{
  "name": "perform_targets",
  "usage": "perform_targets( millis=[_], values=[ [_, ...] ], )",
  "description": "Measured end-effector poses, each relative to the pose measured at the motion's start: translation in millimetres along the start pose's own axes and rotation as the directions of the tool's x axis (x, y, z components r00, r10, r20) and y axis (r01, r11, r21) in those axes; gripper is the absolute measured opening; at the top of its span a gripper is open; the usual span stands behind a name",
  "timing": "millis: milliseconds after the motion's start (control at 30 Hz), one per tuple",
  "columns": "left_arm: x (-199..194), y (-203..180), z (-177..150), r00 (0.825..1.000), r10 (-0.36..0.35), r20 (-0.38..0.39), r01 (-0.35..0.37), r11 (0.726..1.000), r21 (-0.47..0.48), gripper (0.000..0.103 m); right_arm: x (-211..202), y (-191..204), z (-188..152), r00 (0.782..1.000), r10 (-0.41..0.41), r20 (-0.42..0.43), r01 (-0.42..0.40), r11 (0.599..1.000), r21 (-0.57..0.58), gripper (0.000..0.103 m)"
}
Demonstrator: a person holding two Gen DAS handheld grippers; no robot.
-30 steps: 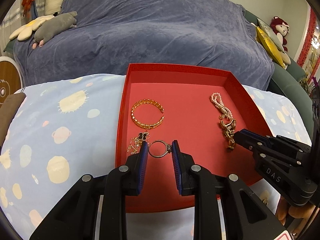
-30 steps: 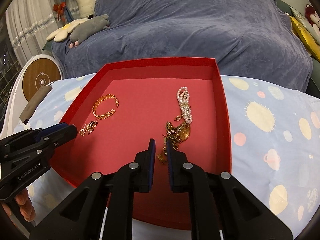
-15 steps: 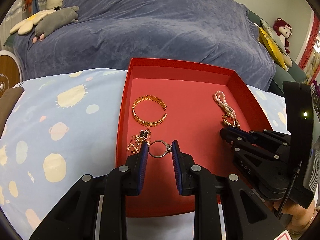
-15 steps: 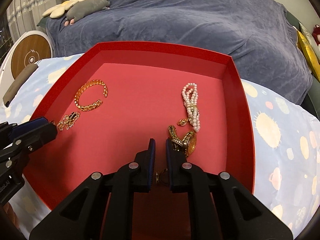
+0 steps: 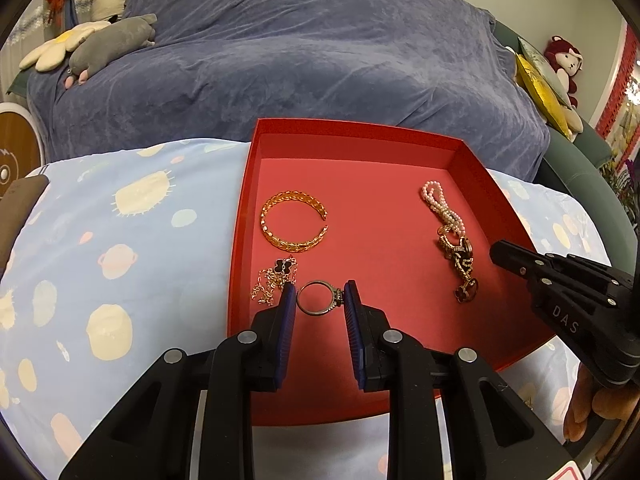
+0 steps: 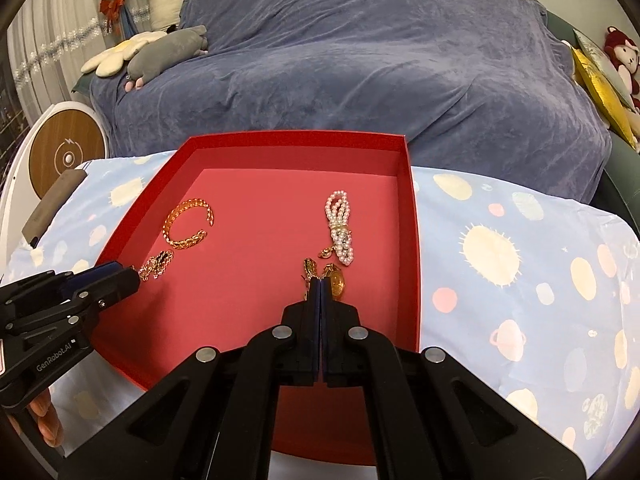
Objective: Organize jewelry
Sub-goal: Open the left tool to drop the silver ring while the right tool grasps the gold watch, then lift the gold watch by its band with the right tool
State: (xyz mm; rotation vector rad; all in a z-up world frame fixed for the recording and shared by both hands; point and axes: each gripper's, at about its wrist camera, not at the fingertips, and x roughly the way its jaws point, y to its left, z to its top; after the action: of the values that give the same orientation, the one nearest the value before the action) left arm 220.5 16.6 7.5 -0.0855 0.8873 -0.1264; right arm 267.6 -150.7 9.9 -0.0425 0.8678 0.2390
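One ring [image 5: 319, 298] sits clamped between left claw [image 5: 318, 300] pads.

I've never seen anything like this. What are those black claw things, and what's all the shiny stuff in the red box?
They are grabbing tools that a person holds, one in each hand, each with a small camera looking out along its jaws. One picture comes from the left gripper, which holds a silver ring between its jaws. The other comes from the right gripper, with jaws shut at a tangle of gold pieces; whether it grips any I cannot tell. The red tray sits on a spotted blue cloth. In it lie a gold bangle, a thin chain and a pearl bracelet.
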Motion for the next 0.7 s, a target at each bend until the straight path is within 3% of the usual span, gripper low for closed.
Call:
perform_targets(
  millis=[100, 167, 433, 700],
  values=[
    [3, 0, 0, 1.0, -0.007, -0.014, 0.007, 1.0, -0.001, 0.026, 7, 9, 1, 1.0, -0.011, -0.014, 0.011, 0.999, -0.047, 0.01],
    [6, 2, 0, 1.0, 0.007, -0.021, -0.007, 1.0, -0.004, 0.041, 14, 14, 4, 0.999, -0.003, -0.039, 0.0, 0.998, -0.07, 0.011],
    [4, 7, 1, 1.0, -0.011, -0.015, 0.01, 1.0, -0.016, 0.042, 38, 30, 11, 0.989, -0.058, -0.138, 0.034, 0.985, -0.17, 0.01],
    [1, 8, 1, 1.0, -0.024, -0.014, 0.024, 0.999, -0.021, 0.042, 56, 42, 23, 0.961, -0.189, -0.203, 0.121, 0.944, -0.306, 0.008]
  ],
)
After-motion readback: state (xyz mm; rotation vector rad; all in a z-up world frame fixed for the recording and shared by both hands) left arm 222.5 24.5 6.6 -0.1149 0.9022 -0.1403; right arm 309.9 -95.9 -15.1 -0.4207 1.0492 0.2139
